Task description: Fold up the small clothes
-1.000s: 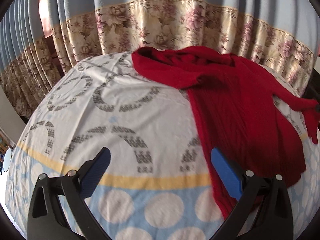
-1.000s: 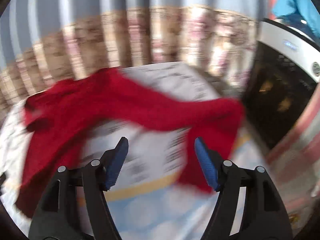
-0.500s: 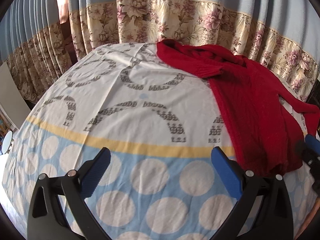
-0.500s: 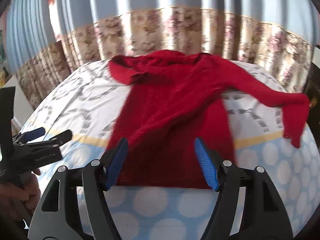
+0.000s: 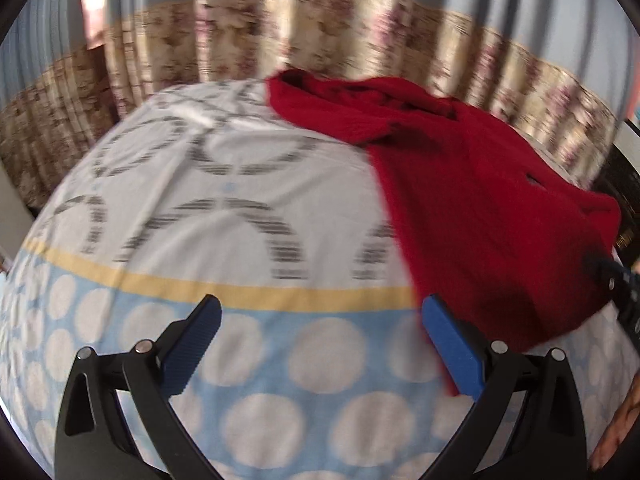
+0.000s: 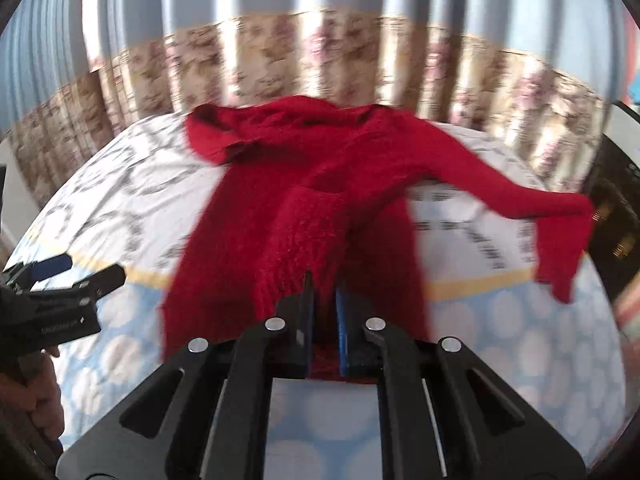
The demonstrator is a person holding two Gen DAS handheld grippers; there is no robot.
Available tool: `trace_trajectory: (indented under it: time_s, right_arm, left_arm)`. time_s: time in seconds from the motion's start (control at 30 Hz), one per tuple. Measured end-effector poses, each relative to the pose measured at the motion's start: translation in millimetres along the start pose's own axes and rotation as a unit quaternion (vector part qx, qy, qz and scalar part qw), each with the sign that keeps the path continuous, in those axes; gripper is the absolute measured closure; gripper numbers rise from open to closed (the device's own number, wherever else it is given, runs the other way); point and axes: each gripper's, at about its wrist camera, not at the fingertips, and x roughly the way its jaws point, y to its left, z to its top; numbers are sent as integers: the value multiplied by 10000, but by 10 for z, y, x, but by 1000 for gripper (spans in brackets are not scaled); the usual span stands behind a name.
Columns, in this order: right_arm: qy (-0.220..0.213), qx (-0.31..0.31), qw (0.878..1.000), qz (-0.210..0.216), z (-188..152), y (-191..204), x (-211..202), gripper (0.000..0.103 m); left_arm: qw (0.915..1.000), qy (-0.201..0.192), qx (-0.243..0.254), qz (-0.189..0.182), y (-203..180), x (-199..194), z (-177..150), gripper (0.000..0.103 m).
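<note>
A red knit sweater [image 6: 320, 184] lies spread on the patterned sheet [image 6: 120, 184], one sleeve [image 6: 520, 200] stretched to the right. My right gripper [image 6: 323, 288] is shut on the sweater's bottom hem and lifts it into a ridge. In the left wrist view the sweater [image 5: 480, 208] lies at the right. My left gripper [image 5: 320, 320] is open and empty above the sheet [image 5: 200, 184], just left of the sweater's lower left corner. The left gripper also shows in the right wrist view [image 6: 76, 272], and the right gripper at the left view's right edge [image 5: 616, 284].
A floral and blue curtain [image 6: 320, 48] hangs behind the table. A dark appliance [image 6: 616, 216] stands at the right. The sheet has grey rings, a yellow band [image 5: 240, 292] and white dots on blue near me.
My right gripper has closed on the sweater's bottom hem and raised it. My left gripper has moved right, toward the sweater's lower left corner, still open.
</note>
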Motion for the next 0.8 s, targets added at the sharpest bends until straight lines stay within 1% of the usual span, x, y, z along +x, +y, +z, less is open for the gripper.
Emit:
trace_trajectory:
  time_s: [0.07, 0.17, 0.27, 0.33, 0.4, 0.47, 0.5, 0.53, 0.57, 0.63, 0.67, 0.7, 0.77, 0.8]
  right_arm:
    - [-42, 102, 9998, -160, 8, -180, -27, 94]
    - [-87, 323, 9991, -271, 7, -438, -58, 94]
    - [-69, 429, 9987, -256, -8, -557, -59, 94]
    - [-54, 450, 9987, -215, -22, -602, -53, 94]
    - [-42, 470, 9987, -184, -29, -624, -45, 93]
    - [-55, 465, 9988, -150, -33, -631, -38, 93]
    - [-63, 469, 9988, -147, -25, -625, -31, 93]
    - [-66, 470, 9988, -147, -25, -633, -28, 93]
    - [-70, 482, 9987, -150, -29, -635, -31, 93]
    - [-80, 512, 9985, -174, -28, -654, -35, 92]
    - [-83, 517, 9985, -183, -28, -664, -37, 92]
    - [-87, 523, 9984, -191, -27, -673, -41, 92]
    - [-94, 522, 9984, -194, -20, -695, -50, 92]
    - [-107, 516, 9984, -209, -13, -707, -60, 92]
  left_arm:
    - [9998, 84, 120, -128, -159, 47, -13, 2]
    - [9990, 248, 249, -261, -345, 131, -35, 2]
    - [9976, 405, 289, -478, -499, 228, -36, 2]
    - [9967, 476, 363, -543, -604, 298, -27, 2]
    - [9955, 575, 552, -511, -740, 374, -24, 2]
    - [9948, 603, 631, -530, -818, 409, -26, 3]
    - [9946, 600, 672, -508, -869, 423, -32, 9]
    - [9944, 574, 732, -501, -914, 423, -38, 13]
    - [9937, 517, 826, -546, -965, 405, -43, 27]
    - [9933, 402, 931, -556, -1028, 360, -47, 46]
    - [9929, 400, 911, -654, -1030, 351, -43, 68]
    - [9924, 429, 830, -803, -1023, 350, -38, 78]
    - [9930, 385, 517, -993, -932, 317, 8, 84]
    - [9928, 313, 374, -1096, -870, 274, 44, 85]
